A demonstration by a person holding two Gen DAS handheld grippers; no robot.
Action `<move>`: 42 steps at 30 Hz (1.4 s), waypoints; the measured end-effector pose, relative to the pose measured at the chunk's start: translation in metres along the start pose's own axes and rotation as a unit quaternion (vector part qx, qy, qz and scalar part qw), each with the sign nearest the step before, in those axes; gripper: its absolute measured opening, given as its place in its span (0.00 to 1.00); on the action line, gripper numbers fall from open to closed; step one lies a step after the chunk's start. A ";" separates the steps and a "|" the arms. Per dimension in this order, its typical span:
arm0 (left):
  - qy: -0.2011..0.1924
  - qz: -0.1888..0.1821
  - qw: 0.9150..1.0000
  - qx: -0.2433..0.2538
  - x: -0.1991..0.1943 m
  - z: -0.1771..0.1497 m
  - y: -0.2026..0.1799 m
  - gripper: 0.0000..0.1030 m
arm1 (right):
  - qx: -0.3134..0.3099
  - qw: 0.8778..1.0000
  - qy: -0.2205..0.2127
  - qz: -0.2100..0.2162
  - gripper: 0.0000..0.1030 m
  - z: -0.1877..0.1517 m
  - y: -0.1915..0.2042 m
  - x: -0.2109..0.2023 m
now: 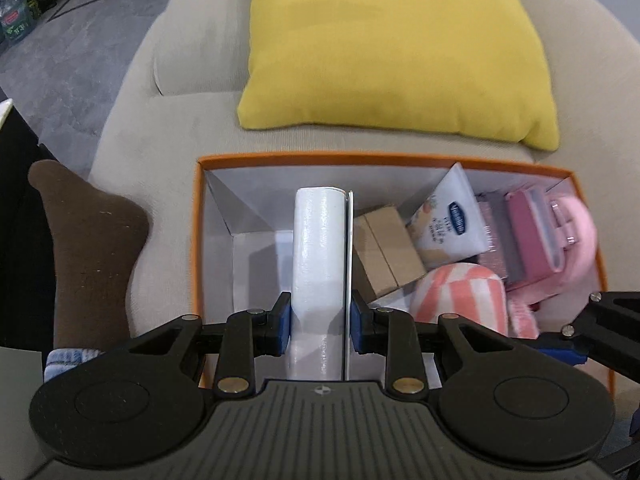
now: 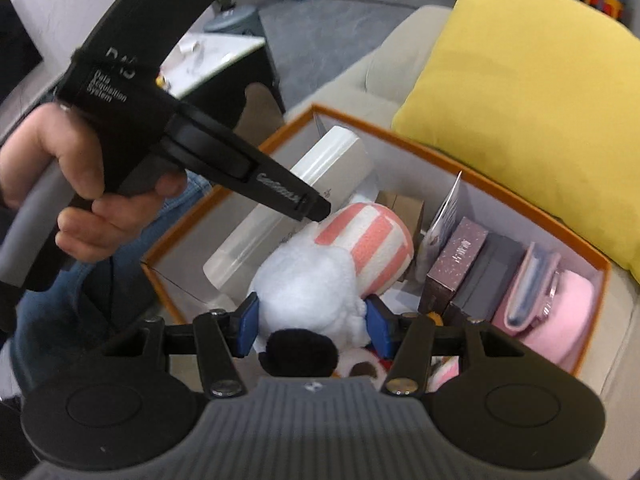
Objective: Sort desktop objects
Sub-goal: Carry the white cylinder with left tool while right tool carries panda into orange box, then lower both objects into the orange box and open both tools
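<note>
My left tool (image 1: 320, 326) is clamped on the white tube (image 1: 319, 256), whose long axis runs straight ahead over the orange box (image 1: 195, 240). My right tool (image 2: 312, 330) squeezes the plush toy (image 2: 310, 284) just beside it — only that view shows the tube's length and the dark boxes (image 2: 468, 272) beyond.

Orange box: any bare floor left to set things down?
Bare white floor only at the left end of the orange-rimmed cardboard box, between its left wall and the tall white carton. Right of the carton it is packed: brown cardboard box, pink-striped plush, pink wallet.
</note>
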State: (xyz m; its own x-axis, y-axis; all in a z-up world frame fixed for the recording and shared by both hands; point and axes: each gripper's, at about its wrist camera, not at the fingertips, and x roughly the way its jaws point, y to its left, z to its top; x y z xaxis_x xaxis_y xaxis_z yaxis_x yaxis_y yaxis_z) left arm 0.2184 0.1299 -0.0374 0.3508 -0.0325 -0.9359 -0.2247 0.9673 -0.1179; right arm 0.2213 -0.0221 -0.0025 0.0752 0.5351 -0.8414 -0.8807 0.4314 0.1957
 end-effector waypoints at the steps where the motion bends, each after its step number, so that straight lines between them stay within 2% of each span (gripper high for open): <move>1: 0.004 0.002 1.000 0.002 0.004 0.001 0.000 0.32 | -0.001 1.000 0.005 0.004 0.55 0.001 -0.004 0.006; 8: 0.032 0.030 0.999 0.010 0.023 0.006 -0.013 0.32 | 0.001 0.999 0.033 0.030 0.56 0.002 -0.013 0.038; 12: 0.028 0.044 0.999 0.011 0.030 0.007 -0.014 0.32 | -0.005 0.998 0.047 0.036 0.56 0.004 -0.011 0.046; 19: 0.024 0.022 0.999 0.012 0.030 0.007 -0.010 0.35 | 0.016 0.994 0.080 0.070 0.56 0.006 -0.016 0.055; 26: 0.000 0.007 1.000 0.019 0.016 0.007 -0.008 0.40 | 0.076 0.988 0.110 0.083 0.56 0.011 -0.030 0.073; 29: -0.011 -0.004 1.000 0.017 0.006 0.007 -0.007 0.48 | 0.084 0.987 0.111 0.085 0.56 0.010 -0.029 0.076; 34: -0.031 -0.002 0.999 0.021 -0.014 0.002 -0.007 0.48 | 0.087 0.988 0.100 0.077 0.61 0.009 -0.025 0.070; 42: -0.062 0.011 0.998 0.029 -0.054 -0.023 -0.007 0.48 | 0.075 0.994 0.074 0.034 0.63 0.006 -0.001 0.031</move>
State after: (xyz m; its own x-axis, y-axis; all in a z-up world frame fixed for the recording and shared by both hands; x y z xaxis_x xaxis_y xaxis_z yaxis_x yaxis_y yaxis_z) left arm 0.1801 0.1193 0.0067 0.4567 0.0166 -0.8895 -0.1818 0.9805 -0.0751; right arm 0.2271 -0.0015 -0.0263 -0.0608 0.4591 -0.8863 -0.8005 0.5080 0.3181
